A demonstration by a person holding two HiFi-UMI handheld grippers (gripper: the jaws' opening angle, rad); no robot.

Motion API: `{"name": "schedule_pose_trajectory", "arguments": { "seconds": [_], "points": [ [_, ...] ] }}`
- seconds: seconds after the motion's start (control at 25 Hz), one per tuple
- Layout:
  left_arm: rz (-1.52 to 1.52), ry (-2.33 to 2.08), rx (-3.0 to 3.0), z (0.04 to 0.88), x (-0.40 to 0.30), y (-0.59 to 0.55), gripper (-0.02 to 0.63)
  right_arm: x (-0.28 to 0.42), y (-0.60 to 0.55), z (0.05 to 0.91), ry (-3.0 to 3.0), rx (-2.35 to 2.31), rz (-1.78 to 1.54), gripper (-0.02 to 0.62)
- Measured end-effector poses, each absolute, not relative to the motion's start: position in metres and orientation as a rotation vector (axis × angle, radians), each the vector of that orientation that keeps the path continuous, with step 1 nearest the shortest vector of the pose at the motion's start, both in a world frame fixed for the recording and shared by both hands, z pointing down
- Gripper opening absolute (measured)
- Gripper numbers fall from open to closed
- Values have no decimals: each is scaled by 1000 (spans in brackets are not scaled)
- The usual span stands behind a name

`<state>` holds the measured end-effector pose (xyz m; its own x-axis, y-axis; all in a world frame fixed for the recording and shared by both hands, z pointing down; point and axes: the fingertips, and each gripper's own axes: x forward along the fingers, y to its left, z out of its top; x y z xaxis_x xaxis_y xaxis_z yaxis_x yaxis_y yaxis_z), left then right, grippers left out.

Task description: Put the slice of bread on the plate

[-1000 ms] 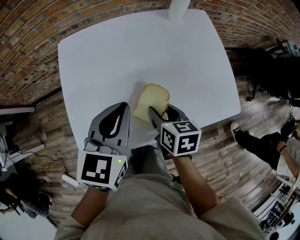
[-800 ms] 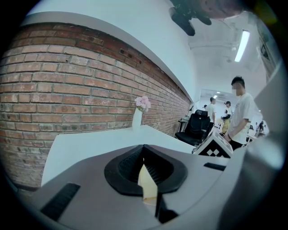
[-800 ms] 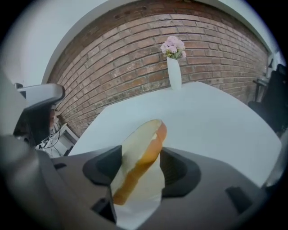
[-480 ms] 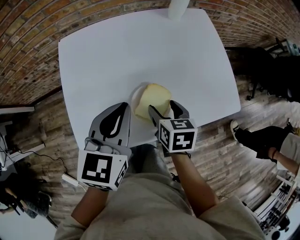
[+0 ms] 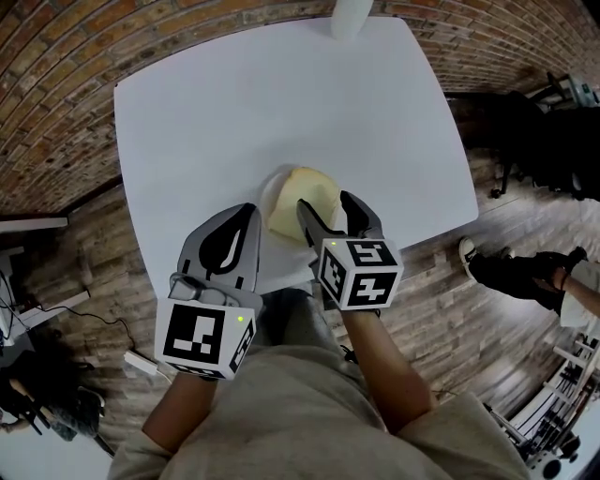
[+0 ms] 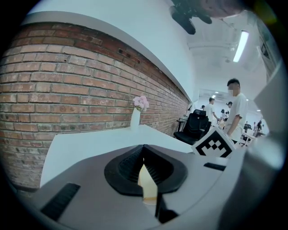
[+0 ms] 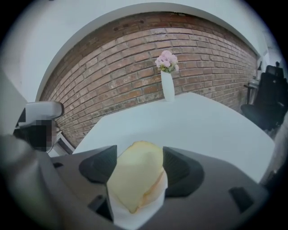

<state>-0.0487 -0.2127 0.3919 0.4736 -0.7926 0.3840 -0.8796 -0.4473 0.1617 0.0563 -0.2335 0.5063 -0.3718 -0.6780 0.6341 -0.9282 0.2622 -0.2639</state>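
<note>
Bread (image 5: 302, 197) lies flat on the plate (image 5: 266, 192) in the head view, toward the 6 o'clock side of the white table (image 5: 206, 103), with a vase (image 5: 351, 17) at the table's 12 o'clock edge. My right gripper (image 5: 325, 202) sits at the slice's 5 o'clock, jaws spread wide on either side of the near crust and gripping nothing. I take that to mean the slice rests under its own weight. My left gripper (image 5: 246, 214) waits at 7 o'clock, kept aside because one hand is enough here.

Left gripper view: its jaws meet at the tips with nothing pinched. A pale sliver shows through the gap below them; I cannot tell whether it is bread or plate.

Right gripper view: the slice fills the space between the two pads (image 7: 100, 164) without touching either. White plate shows beneath it at 6 o'clock, and the vase stands at 12. By my judgement only the backing away remains.
</note>
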Motion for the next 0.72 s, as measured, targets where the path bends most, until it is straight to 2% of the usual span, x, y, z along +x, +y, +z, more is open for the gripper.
{"name": "schedule_pose_trajectory", "arguments": {
  "seconds": [0.24,0.52,0.72],
  "points": [
    [360,-1377,2416,390,-38,-215,11,61,-239,491,-2184,1514,862,258],
    [357,-1326,2457,385,-20,-215,11,66,-244,464,-2263,1566,793,94],
    [351,-1292,2492,379,-7,-216,11,72,-243,443,-2284,1598,665,39]
  ]
}}
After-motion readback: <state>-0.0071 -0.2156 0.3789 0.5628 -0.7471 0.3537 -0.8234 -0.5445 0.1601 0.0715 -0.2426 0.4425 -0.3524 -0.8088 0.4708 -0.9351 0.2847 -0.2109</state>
